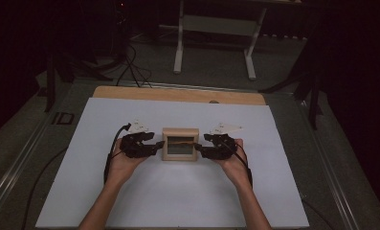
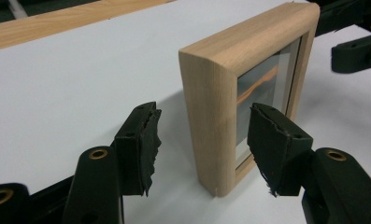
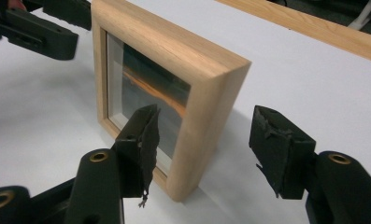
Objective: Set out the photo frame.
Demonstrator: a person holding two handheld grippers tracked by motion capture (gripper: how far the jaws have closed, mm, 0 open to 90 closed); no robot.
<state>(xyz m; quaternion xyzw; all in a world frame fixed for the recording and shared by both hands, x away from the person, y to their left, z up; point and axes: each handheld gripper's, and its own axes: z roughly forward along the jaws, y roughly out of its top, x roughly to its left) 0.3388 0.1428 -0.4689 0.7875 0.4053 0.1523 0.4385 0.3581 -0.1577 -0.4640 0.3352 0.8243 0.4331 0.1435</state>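
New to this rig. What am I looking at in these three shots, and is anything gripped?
No robot arm here: a person holds a hand-operated two-jaw gripper in each hand. The high view looks down from above the person's side onto a white sheet on the table. It shows the left gripper and right gripper at either side of a small wooden frame standing upright, with a picture behind glass. The other two pictures come from cameras riding on each gripper, looking along its black jaws. In both, the jaws straddle a side edge of the frame with gaps showing, pads not pressing. So nothing is gripped.
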